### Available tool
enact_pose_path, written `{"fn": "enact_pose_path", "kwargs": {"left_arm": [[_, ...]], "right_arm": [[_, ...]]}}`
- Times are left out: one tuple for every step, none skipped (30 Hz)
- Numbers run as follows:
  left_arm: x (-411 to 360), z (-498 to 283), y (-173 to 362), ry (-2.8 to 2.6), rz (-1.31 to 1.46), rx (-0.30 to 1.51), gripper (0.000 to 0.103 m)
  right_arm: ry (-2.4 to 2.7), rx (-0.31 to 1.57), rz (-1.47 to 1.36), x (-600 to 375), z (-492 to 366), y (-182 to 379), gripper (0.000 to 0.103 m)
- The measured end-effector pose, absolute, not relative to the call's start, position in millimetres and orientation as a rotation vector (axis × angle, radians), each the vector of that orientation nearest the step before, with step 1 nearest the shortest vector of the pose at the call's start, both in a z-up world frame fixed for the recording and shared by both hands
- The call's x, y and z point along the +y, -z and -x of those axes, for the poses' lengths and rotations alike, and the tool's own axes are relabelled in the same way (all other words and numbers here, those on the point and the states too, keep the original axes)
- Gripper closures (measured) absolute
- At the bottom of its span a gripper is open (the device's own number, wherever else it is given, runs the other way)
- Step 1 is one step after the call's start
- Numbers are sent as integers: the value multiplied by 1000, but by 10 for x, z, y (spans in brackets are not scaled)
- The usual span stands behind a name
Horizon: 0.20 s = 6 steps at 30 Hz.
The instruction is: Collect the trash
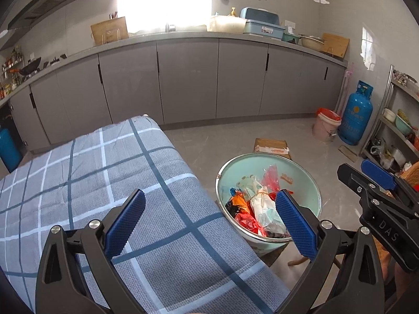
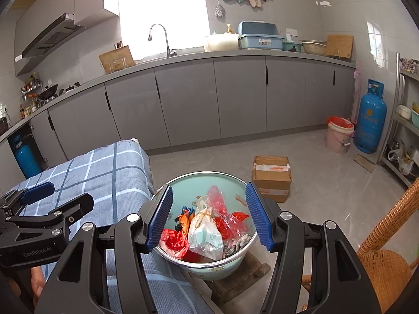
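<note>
A pale green enamel basin (image 1: 301, 183) (image 2: 209, 180) stands beside the table with the checked cloth (image 1: 104, 172) (image 2: 112, 172). In it lies trash (image 1: 262, 204) (image 2: 204, 233): red plastic wrappers, an orange wrapper and a tied clear bag of face masks. My left gripper (image 1: 209, 196) (image 2: 57, 196) is wide open over the table's edge, with nothing between its pads. My right gripper (image 2: 209, 188) (image 1: 364, 175) hovers open just above the basin, its pads to either side of the trash and touching nothing.
The basin rests on a low wooden stool (image 2: 235, 277). On the floor beyond are a cardboard box (image 2: 272, 178), a pink bucket (image 2: 337, 136) and a blue gas cylinder (image 2: 370, 120). A wicker chair (image 2: 387, 256) stands at right, and grey cabinets (image 2: 235, 96) line the far wall.
</note>
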State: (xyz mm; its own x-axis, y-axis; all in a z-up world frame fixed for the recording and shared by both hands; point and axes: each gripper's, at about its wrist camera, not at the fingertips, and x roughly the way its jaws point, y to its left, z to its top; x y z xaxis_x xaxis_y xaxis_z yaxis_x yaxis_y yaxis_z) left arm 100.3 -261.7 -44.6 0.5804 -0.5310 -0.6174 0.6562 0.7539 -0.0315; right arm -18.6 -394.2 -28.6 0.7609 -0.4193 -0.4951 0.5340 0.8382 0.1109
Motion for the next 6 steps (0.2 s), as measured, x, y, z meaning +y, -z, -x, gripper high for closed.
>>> {"fn": "enact_pose_path", "kwargs": {"left_arm": [[-2612, -1012, 453, 704, -205, 655, 5], [-2605, -1027, 462, 709, -202, 665, 5], [-2596, -1030, 468, 710, -201, 668, 5], [-2580, -1035, 474, 708, -199, 670, 5], [-2561, -1040, 481, 704, -197, 671, 5], [-2545, -1044, 488, 701, -195, 673, 5]], "right_arm": [[524, 475, -254, -3945, 185, 281, 45], [523, 475, -254, -3946, 194, 285, 45], [523, 475, -252, -3939, 187, 280, 45], [522, 475, -252, -3933, 194, 283, 44], [520, 475, -251, -3926, 191, 282, 43], [522, 473, -248, -3919, 193, 281, 41]]}}
